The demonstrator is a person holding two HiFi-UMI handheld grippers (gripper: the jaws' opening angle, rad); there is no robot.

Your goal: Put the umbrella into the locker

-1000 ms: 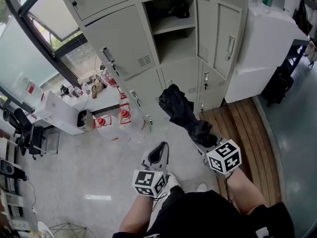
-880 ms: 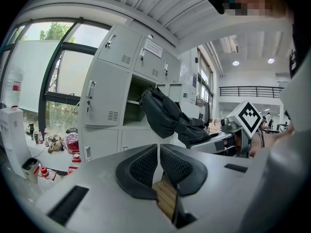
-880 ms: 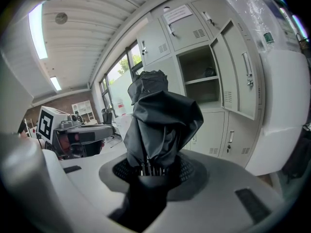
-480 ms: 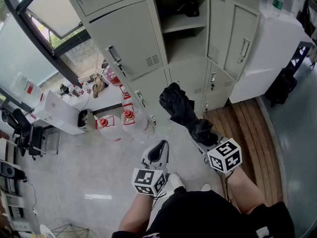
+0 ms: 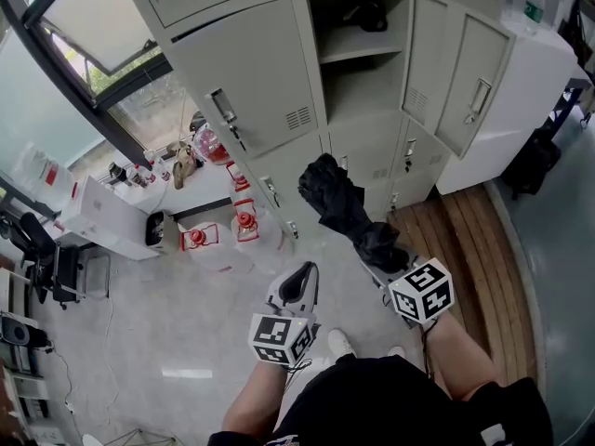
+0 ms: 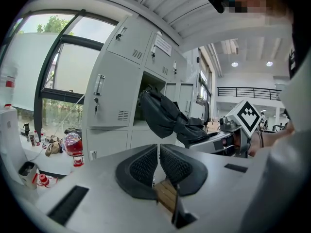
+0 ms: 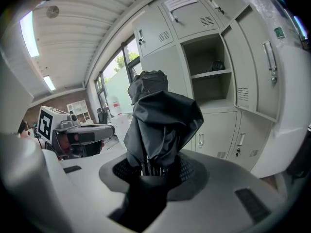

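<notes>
A folded black umbrella (image 5: 342, 207) sticks out of my right gripper (image 5: 383, 260), whose jaws are shut on its lower end; in the right gripper view the umbrella (image 7: 160, 123) rises straight from between the pads. It points toward the grey locker bank (image 5: 270, 91), where one compartment (image 5: 358, 63) stands with its door (image 5: 460, 77) swung open to the right. A dark item (image 5: 372, 15) lies on that compartment's upper shelf. My left gripper (image 5: 296, 288) hangs lower left of the umbrella, jaws shut and empty, pads (image 6: 146, 165) together.
Clear water jugs with red caps (image 5: 244, 230) stand on the floor against the lockers. A white box (image 5: 107, 219) and small clutter sit by the window at left. A white cabinet (image 5: 530, 91) stands right of the lockers, above a wooden floor strip (image 5: 465, 240).
The lockers and the open compartment have shifted rightward and slightly closer in the head view. Both grippers keep their places in the frame, the umbrella still held.
</notes>
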